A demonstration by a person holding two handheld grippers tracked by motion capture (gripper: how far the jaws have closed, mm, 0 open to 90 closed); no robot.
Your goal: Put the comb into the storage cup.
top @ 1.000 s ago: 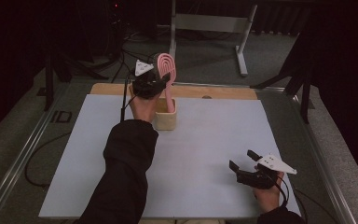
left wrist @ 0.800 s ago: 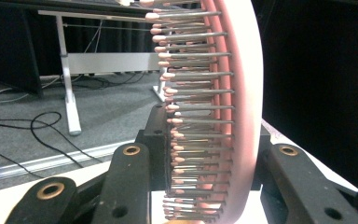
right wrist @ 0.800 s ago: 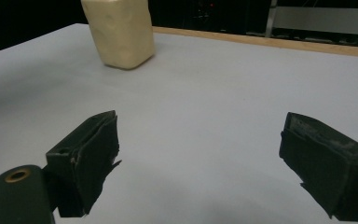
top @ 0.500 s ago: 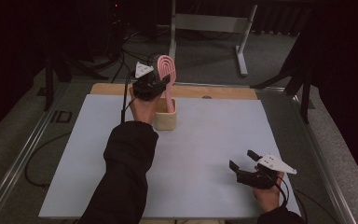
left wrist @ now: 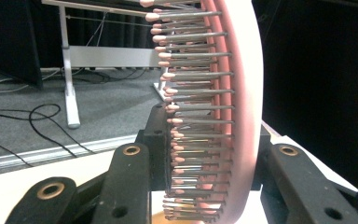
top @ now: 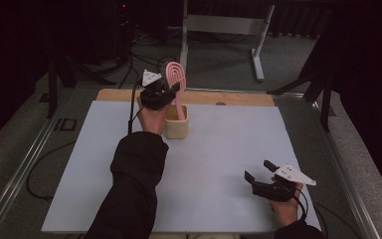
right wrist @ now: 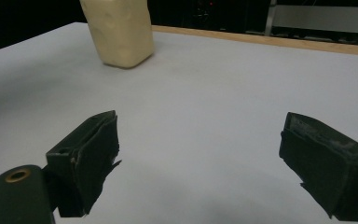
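The pink plastic hairbrush with metal pins (top: 174,84) stands nearly upright with its handle end inside the cream square holder cup (top: 177,127) at the far side of the white table sheet (top: 219,149). Compared with the frames from a second ago, the brush head has barely shifted; it sits marginally lower against the cup, and the left hand has hardly moved. Judgement: the insertion step is at or near its end, with the brush seated in the cup but not yet released.

The left gripper (top: 165,92) is clamped on the brush just below the head. In the left gripper view the pin rows (left wrist: 196,116) and pink rim (left wrist: 244,116) rise directly between the two black jaws, which stand at their narrowest, pressed on the brush from either side.

The right gripper (top: 259,172) rests low over the near right part of the sheet, well apart from cup and brush. Its jaws are spread wide with nothing between them; the right gripper view shows bare sheet between the pads (right wrist: 93,154) and the cup (right wrist: 120,30) far ahead.

Judgement: the next action calls for the left jaws to part while the cup keeps the brush upright.
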